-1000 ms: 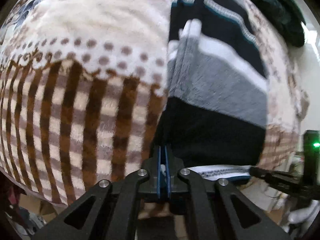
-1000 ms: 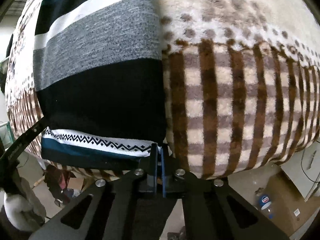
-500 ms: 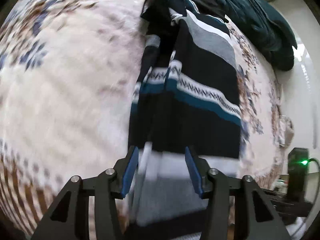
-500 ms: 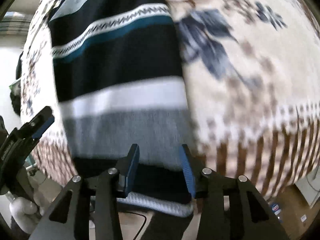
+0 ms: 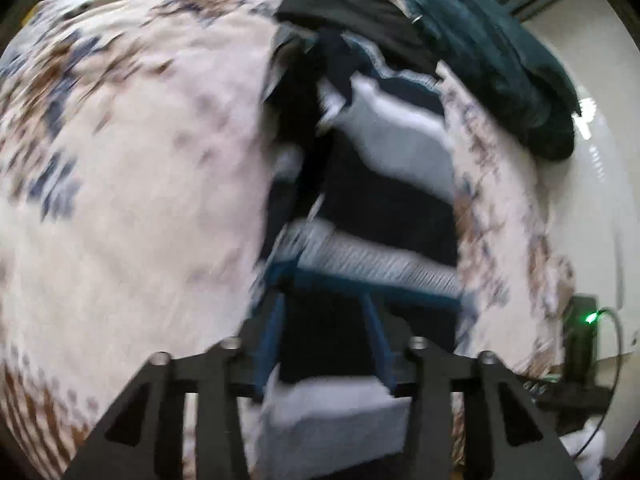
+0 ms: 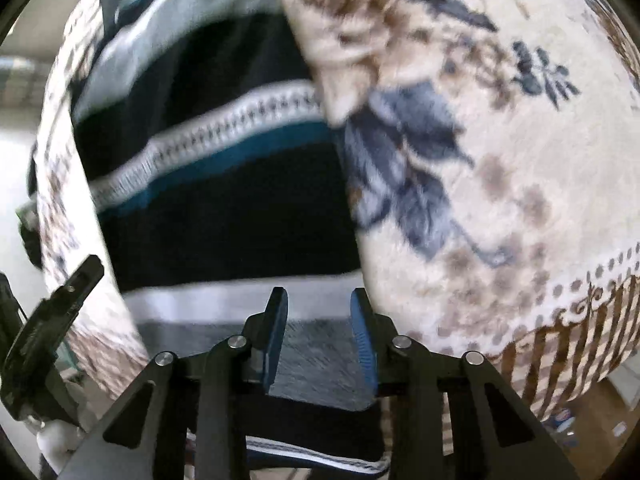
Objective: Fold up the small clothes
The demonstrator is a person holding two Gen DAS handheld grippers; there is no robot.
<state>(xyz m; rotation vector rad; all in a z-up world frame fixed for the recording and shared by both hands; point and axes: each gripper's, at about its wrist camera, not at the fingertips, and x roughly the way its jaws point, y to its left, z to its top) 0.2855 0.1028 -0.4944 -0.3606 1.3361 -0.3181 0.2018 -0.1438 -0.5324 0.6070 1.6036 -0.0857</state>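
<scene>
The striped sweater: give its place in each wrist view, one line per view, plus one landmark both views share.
Left wrist: the striped sweater runs from top centre down to the bottom, right of the middle, passing behind the open left gripper.
Right wrist: the sweater fills the left and centre, reaching behind the open right gripper.
Shared landmark: the floral blanket under it.

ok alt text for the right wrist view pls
The right gripper hangs open over a striped dark sweater lying flat on a floral blanket. The left gripper pokes in at lower left.
</scene>
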